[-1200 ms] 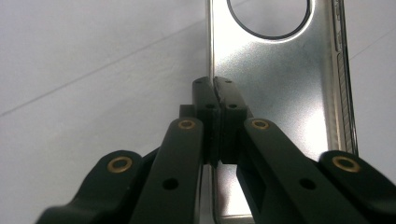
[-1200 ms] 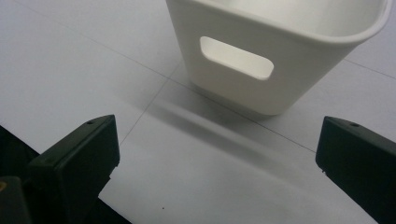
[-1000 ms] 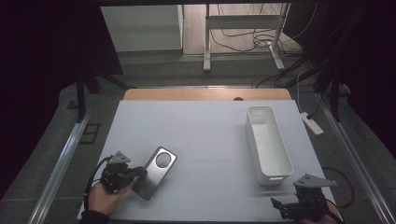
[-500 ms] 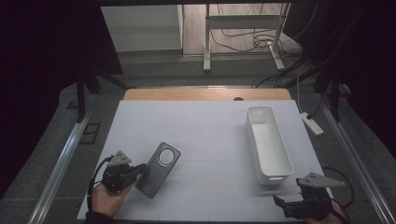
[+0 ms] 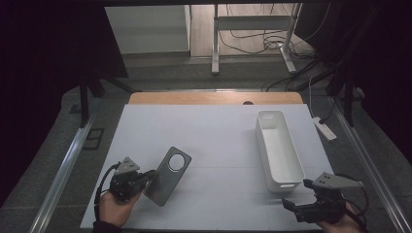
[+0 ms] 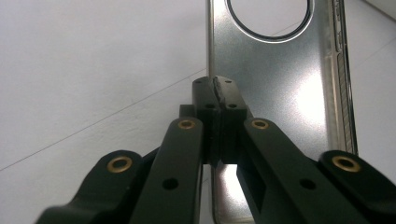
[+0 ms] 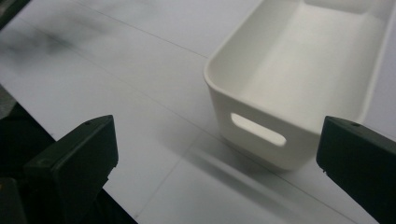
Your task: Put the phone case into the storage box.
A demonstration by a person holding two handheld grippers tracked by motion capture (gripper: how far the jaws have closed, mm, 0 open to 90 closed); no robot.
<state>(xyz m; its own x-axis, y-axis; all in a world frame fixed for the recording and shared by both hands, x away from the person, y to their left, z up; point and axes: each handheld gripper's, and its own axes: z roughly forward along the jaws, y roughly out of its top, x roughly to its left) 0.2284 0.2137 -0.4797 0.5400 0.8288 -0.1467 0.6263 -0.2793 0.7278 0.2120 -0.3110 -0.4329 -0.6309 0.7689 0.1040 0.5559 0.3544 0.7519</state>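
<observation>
A: Where is the case (image 5: 168,175)?

B: Well to the left of the bin (image 5: 279,150), near the front-left part of the white table (image 5: 218,131). It's a silvery phone case with a round camera hole at its far end, and in the high view it stands tilted, its far end raised above the table.

A: What holds it?

B: The left gripper (image 6: 217,91). In the left gripper view its jaws are pressed together on the case's near edge, pinching the thin wall between the pads. The left hand (image 5: 116,206) sits at the table's front edge, left of the case.

A: And the other side?

B: The right gripper (image 5: 290,206) hangs just in front of the bin's near end, by the table's front-right corner. In the right gripper view its jaws stand spread wide, with nothing between them; the bin's near wall with its slot handle lies just ahead.

A: Anything in the bin?

B: Its inside looks bare white. It runs lengthwise away from the front edge.
</observation>
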